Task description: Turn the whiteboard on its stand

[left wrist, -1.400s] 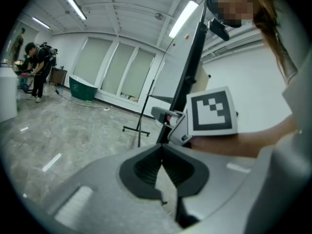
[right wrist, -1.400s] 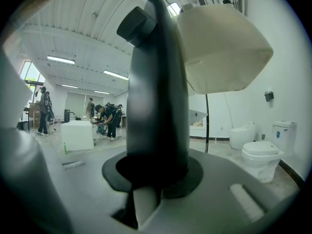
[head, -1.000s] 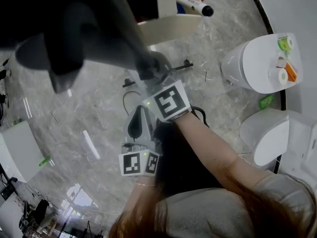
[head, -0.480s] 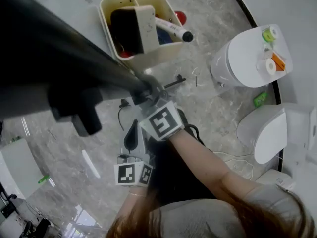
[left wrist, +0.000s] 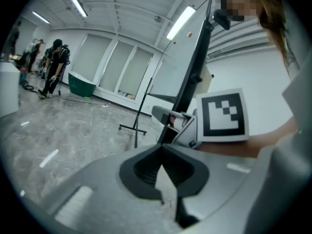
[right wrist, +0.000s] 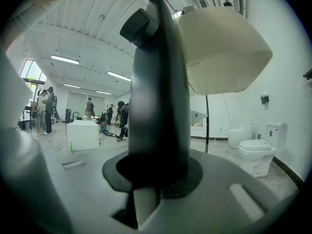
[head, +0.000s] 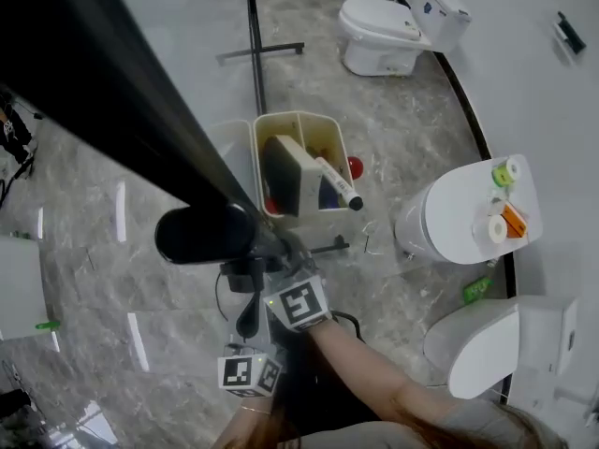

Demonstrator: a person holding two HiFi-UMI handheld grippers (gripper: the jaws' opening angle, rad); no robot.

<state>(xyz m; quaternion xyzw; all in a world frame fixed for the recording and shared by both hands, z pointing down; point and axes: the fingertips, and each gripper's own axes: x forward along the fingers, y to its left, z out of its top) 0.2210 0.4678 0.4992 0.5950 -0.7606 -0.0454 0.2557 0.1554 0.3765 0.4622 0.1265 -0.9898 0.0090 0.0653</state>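
The whiteboard's dark frame edge (head: pixel 122 110) slants from upper left to centre in the head view, ending by a round black knob (head: pixel 204 235). My right gripper (head: pixel 280 250) is shut on that frame just below the knob; in the right gripper view the dark bar (right wrist: pixel 158 91) fills the gap between its jaws (right wrist: pixel 156 172). A beige tray (head: pixel 301 129) with an eraser and markers hangs on the board. My left gripper (head: pixel 249 309) sits just behind the right one, jaws (left wrist: pixel 161 149) shut on nothing, pointing at the board's edge (left wrist: pixel 195 62).
The stand's black foot (head: pixel 253 50) rests on the grey marble floor. Toilets stand along the right wall (head: pixel 379 31), with a round white one (head: pixel 468 209) close by. A white box (right wrist: pixel 84 133) and several people stand far off.
The right gripper has travelled with the board's edge, and the tray has swung from the top of the head view to its middle. Both grippers now show lower in that view.
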